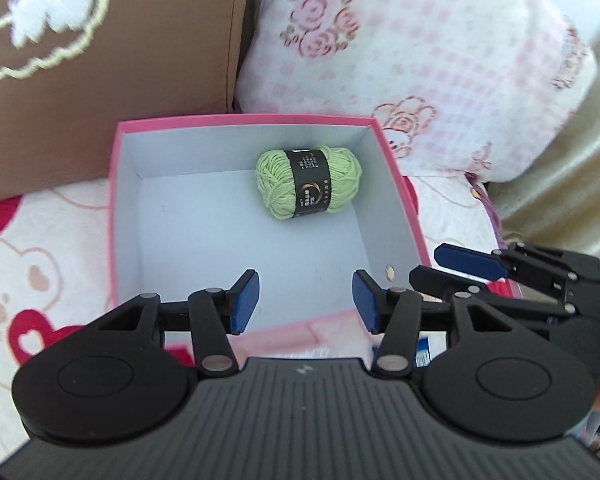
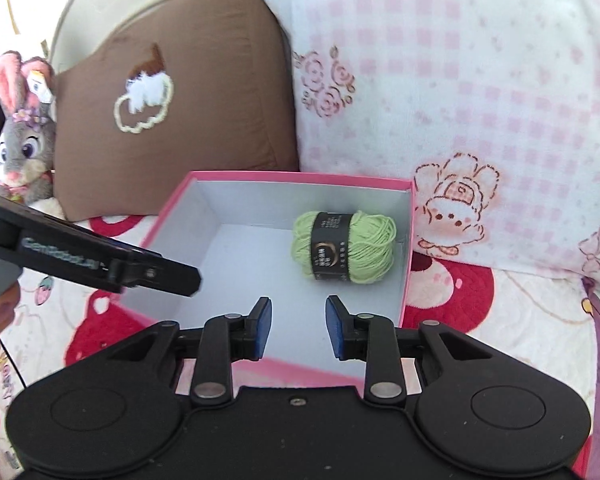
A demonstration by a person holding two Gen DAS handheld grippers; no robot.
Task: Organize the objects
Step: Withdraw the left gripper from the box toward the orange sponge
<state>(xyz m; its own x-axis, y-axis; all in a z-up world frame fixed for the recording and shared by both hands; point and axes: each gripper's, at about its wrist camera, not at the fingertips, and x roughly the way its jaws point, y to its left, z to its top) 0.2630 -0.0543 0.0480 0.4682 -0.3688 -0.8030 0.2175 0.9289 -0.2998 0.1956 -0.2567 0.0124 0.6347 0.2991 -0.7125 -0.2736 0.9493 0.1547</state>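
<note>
A cartoon-print bed cover (image 2: 500, 320) carries the pink box (image 2: 236, 176), two pillows (image 2: 180, 140) and a plush rabbit (image 2: 20, 152).

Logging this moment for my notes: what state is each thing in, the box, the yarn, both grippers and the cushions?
Pink cardboard box: open, no lid on it, upright.
Light green yarn ball with black label: lying on its side inside the box, near the far right corner.
Left gripper: jaws open, empty, over the box.
Right gripper: jaws open, empty.
Brown cushion: propped upright behind the box.

Left gripper (image 1: 305, 301) and right gripper (image 2: 297, 328) hover side by side, jaws apart, holding nothing.
</note>
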